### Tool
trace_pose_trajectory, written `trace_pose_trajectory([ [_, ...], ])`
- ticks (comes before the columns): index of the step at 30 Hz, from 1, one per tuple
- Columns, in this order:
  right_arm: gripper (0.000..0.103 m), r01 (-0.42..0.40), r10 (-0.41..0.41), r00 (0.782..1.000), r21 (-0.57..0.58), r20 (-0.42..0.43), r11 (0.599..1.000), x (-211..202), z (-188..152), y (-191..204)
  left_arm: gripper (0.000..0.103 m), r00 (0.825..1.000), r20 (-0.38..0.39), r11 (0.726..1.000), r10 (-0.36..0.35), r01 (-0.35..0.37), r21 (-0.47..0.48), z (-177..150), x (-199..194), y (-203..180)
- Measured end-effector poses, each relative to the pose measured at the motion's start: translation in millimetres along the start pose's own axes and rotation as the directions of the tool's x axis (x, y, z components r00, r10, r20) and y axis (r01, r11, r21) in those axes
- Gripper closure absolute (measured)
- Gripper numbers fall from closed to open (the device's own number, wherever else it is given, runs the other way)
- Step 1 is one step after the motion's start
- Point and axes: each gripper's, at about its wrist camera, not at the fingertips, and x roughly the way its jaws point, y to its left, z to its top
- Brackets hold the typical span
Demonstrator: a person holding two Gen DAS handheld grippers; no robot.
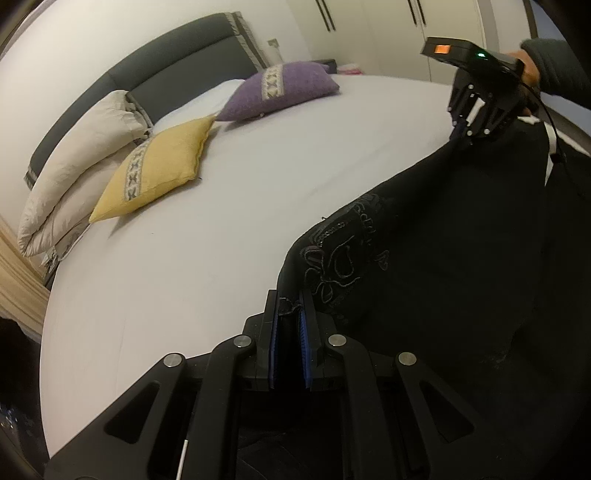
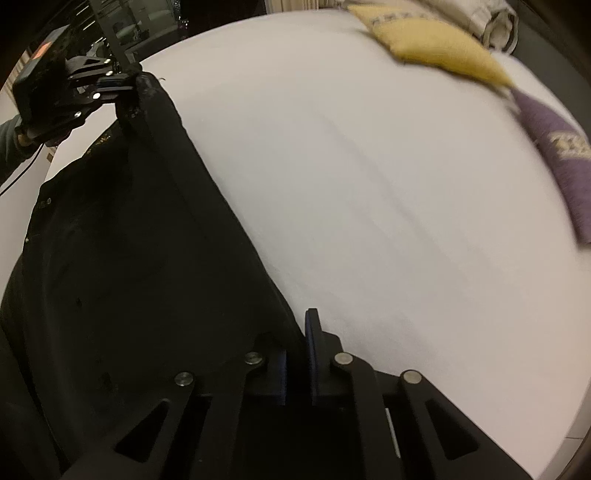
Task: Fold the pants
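Note:
The black pants with pale embroidery hang stretched between my two grippers above the white bed. My left gripper is shut on one corner of the top edge, cloth pinched between its blue pads. My right gripper is shut on the other corner at the far right. In the right wrist view the pants fill the left side, my right gripper grips their edge, and my left gripper holds the far corner at the upper left.
A yellow cushion, a purple cushion and stacked white pillows lie by the grey headboard. White wardrobe doors stand behind the bed. In the right wrist view the yellow cushion and purple cushion sit on the far bed.

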Motion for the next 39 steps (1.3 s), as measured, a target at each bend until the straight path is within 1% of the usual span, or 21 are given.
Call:
trace_pose_trajectory([
  [4, 0.095, 0.110, -0.108, 0.992, -0.025, 0.059, 0.994, -35, 0, 15, 0.094, 0.999, 0.034, 1.000, 0.020, -0.019, -0.015, 3, -33, -5],
  [6, 0.095, 0.206, -0.202, 0.976, -0.043, 0.082, 0.978, -52, -2, 29, 0.094, 0.998, 0.055, 0.999, 0.034, -0.033, -0.022, 4, -52, -7],
  [7, 0.095, 0.284, -0.277, 0.956, -0.064, 0.096, 0.957, -61, -5, 41, 0.094, 0.997, 0.065, 0.999, 0.039, -0.037, -0.025, 4, -61, -9],
  [8, 0.096, 0.321, -0.312, 0.944, -0.076, 0.110, 0.944, -68, -20, 58, 0.094, 0.996, 0.075, 0.999, 0.042, -0.040, -0.030, 3, -73, -12],
  [10, 0.097, 0.395, -0.381, 0.915, -0.103, 0.134, 0.913, -83, -34, 89, 0.094, 0.995, 0.093, 0.999, 0.046, -0.043, -0.029, -2, -94, -21],
  [13, 0.098, 0.458, -0.437, 0.884, -0.122, 0.165, 0.881, -92, -58, 138, 0.094, 0.994, 0.101, 0.999, 0.047, -0.046, -0.014, -25, -129, -49],
  [15, 0.098, 0.497, -0.472, 0.865, -0.151, 0.173, 0.855, -89, -80, 180, 0.094, 0.995, 0.093, 0.999, 0.032, -0.031, -0.010, -51, -150, -72],
  [16, 0.098, 0.506, -0.481, 0.859, -0.161, 0.174, 0.847, -86, -89, 196, 0.094, 0.996, 0.086, 1.000, 0.023, -0.022, -0.016, -63, -158, -82],
  [18, 0.099, 0.507, -0.483, 0.859, -0.158, 0.170, 0.847, -78, -109, 228, 0.094, 0.998, 0.059, 0.999, 0.001, 0.001, -0.038, -95, -173, -105],
  [19, 0.099, 0.505, -0.481, 0.861, -0.152, 0.168, 0.850, -74, -117, 236, 0.094, 0.999, 0.045, 0.999, -0.006, 0.008, -0.049, -108, -177, -115],
  [21, 0.099, 0.499, -0.479, 0.864, -0.141, 0.152, 0.855, -61, -129, 257, 0.094, 1.000, 0.009, 0.998, -0.015, 0.016, -0.060, -137, -182, -136],
  [24, 0.100, 0.514, -0.501, 0.858, -0.159, 0.115, 0.843, -38, -145, 287, 0.094, 1.000, -0.022, 0.996, -0.018, 0.015, -0.091, -166, -182, -158],
  [27, 0.100, 0.533, -0.524, 0.846, -0.171, 0.094, 0.829, -26, -152, 311, 0.094, 1.000, -0.018, 0.990, -0.019, 0.016, -0.137, -184, -187, -167],
  [29, 0.100, 0.546, -0.539, 0.838, -0.163, 0.085, 0.822, -23, -155, 318, 0.094, 1.000, -0.008, 0.988, -0.022, 0.020, -0.155, -192, -192, -170],
  [31, 0.100, 0.556, -0.551, 0.831, -0.149, 0.075, 0.818, -23, -163, 325, 0.094, 1.000, -0.010, 0.989, -0.024, 0.022, -0.146, -197, -195, -177],
  [34, 0.100, 0.567, -0.563, 0.823, -0.149, 0.071, 0.810, -23, -173, 342, 0.094, 0.999, -0.040, 0.995, -0.017, 0.013, -0.098, -203, -188, -189],
  [39, 0.100, 0.567, -0.565, 0.822, -0.161, 0.063, 0.807, -22, -179, 362, 0.094, 0.999, -0.050, 0.993, -0.019, 0.013, -0.119, -215, -192, -194],
])
